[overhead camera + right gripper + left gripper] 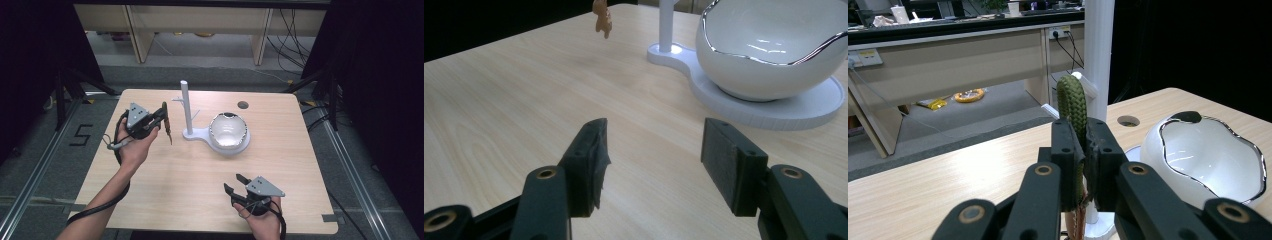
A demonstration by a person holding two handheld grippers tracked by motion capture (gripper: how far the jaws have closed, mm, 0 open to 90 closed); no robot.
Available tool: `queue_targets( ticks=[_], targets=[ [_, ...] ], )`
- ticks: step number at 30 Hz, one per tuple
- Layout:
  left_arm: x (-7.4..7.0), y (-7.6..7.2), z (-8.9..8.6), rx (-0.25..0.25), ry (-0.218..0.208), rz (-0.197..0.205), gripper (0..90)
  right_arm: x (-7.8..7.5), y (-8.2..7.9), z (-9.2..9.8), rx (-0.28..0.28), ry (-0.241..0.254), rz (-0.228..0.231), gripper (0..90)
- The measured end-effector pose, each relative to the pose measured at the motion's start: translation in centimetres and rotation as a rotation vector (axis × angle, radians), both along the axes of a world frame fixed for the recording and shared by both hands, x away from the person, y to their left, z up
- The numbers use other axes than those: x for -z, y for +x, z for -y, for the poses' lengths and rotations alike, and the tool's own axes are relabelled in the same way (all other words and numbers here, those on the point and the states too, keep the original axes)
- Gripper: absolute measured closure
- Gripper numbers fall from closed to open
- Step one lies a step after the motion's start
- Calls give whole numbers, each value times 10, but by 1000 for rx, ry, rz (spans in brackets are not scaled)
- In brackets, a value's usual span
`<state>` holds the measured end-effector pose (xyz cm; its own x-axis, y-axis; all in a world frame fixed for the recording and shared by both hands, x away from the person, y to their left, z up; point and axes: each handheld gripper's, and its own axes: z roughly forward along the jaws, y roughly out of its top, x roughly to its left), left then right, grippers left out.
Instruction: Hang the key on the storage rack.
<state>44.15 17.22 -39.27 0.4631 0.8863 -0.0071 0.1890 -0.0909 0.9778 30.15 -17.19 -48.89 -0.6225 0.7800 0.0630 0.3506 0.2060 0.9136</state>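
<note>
From the high view, the left hand-held gripper (161, 116) hangs over the left part of the tabletop (165, 185), just left of a white stand (186, 107) with a tall post and short pegs. A thin cord (167, 125) is pinched between its jaws, its lower end dangling towards the wood. The stand's flat base also carries a white bowl (229, 131) with a shiny wavy rim, sitting to the right of the post.

The left gripper view gives what the overhead picture cannot: the cord (1071, 107) is a green braided loop, clamped tight between the two black pads of the left hand-held gripper (1083, 165), its top arching up just in front of the post (1099, 55) and close to one of its pegs. Reddish strands show below the pads. The bowl (1205, 157) lies to the right, beyond the jaws.

The right hand-held gripper (236, 184) rests low near the front edge of the tabletop, well apart from the stand. In the right gripper view its jaws stand wide apart with nothing between them (651, 160), only bare wood beneath. That view also catches the orange-brown tip of the cord (602, 19) hanging in the air above the tabletop, and the bowl (769, 50) on its round base at the upper right.
</note>
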Motion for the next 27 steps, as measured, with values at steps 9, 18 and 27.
queue_targets(
  ticks=[9, 18, 27],
  targets=[
    [0, 8, 4, -13, 15, -2, 833, 3, 0, 3, 4, 16, -4, 445],
    [2, 17, 9, -19, 26, -8, 832, 2, 0, 3, 1, 32, 0, 443],
    [0, 25, 13, -36, 30, -9, 832, 1, 0, 3, -5, 20, -6, 439]
  ],
)
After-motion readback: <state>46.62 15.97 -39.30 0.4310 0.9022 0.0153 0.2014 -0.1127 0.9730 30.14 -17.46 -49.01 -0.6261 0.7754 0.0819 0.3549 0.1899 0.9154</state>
